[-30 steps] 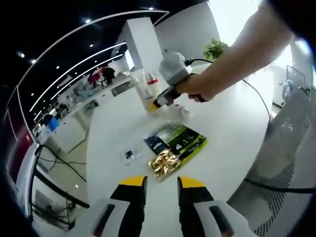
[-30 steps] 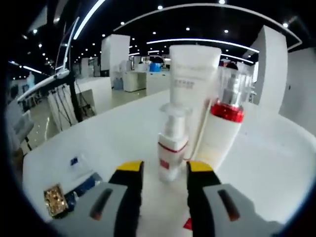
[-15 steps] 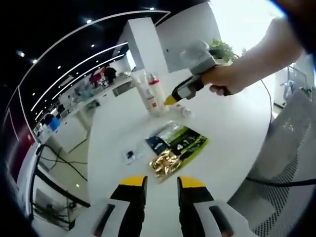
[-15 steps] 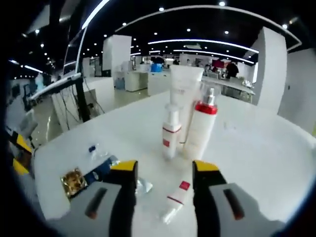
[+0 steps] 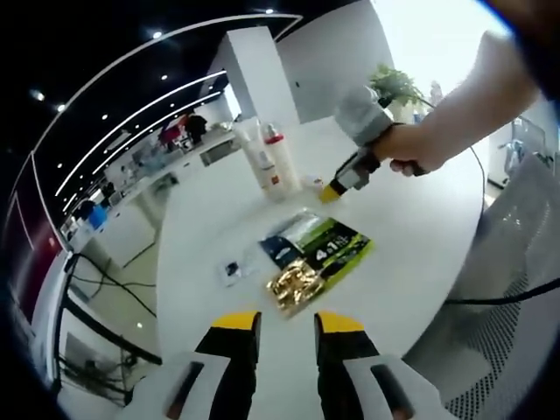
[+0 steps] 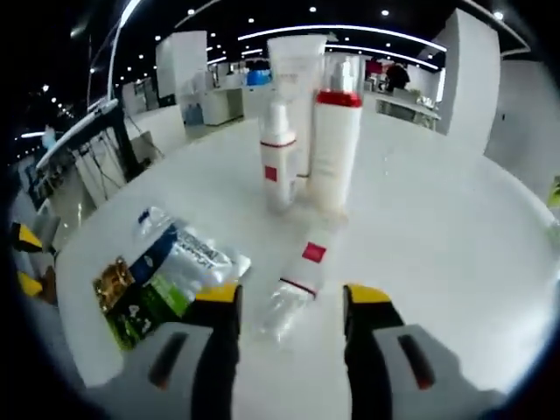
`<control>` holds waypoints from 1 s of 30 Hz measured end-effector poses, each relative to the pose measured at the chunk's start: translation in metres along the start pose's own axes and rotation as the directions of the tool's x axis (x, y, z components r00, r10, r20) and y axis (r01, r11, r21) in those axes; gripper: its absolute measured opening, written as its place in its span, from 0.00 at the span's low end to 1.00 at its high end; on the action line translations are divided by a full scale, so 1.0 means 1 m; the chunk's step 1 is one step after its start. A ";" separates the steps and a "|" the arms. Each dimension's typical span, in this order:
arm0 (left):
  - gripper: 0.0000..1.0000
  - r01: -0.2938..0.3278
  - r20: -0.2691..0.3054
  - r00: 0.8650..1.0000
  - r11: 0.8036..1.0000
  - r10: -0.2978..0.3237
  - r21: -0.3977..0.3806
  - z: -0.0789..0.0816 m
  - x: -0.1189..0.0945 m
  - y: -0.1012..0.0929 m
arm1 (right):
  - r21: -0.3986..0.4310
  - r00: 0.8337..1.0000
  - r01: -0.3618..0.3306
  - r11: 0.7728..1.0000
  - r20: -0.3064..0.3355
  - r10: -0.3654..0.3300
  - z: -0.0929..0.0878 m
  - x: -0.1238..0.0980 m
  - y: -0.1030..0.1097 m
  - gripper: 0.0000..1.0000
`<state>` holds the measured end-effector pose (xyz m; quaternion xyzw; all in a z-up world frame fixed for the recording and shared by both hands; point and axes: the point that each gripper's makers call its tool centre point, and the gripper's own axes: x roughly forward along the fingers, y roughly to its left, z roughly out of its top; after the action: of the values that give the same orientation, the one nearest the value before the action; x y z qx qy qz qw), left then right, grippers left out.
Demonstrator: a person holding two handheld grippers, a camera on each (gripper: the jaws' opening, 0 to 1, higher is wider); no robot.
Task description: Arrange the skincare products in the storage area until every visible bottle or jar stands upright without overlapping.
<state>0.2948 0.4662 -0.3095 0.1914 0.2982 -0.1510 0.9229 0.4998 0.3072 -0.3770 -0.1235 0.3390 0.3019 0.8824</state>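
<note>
Three products stand upright together at the far side of the white table [image 6: 455,227]: a small white pump bottle [image 6: 278,157] with a red band, a tall white tube [image 6: 296,83] and a white bottle with a red collar [image 6: 333,131]. A small tube [image 6: 297,276] with a red label lies flat in front of them. My right gripper [image 6: 293,297] is open just behind that tube, whose clear end reaches in between the jaw tips. In the left gripper view, the bottles [image 5: 271,159] stand far off and a hand holds the right gripper [image 5: 332,188] beside them. My left gripper [image 5: 287,324] is open and empty.
Flat sachets lie mid-table: a green and black pack [image 5: 319,248], a gold one [image 5: 293,284] and a small clear packet [image 5: 232,269]. The same packs [image 6: 162,280] lie left of my right gripper. A mesh chair [image 5: 516,262] stands beyond the table's right edge.
My right gripper has drawn back from the standing bottles and tipped down over the lying tube. The left gripper has stayed put.
</note>
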 end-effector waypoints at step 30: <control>0.29 0.057 0.031 0.998 0.997 -0.055 -0.054 0.007 0.000 -0.006 | 0.152 0.985 -0.172 0.973 0.061 0.164 -0.002 -0.059 0.010 0.19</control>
<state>0.2955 0.4574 -0.3059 0.1553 0.2940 -0.1712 0.9274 0.4576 0.2873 -0.3390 -0.0176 0.3497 0.3509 0.8685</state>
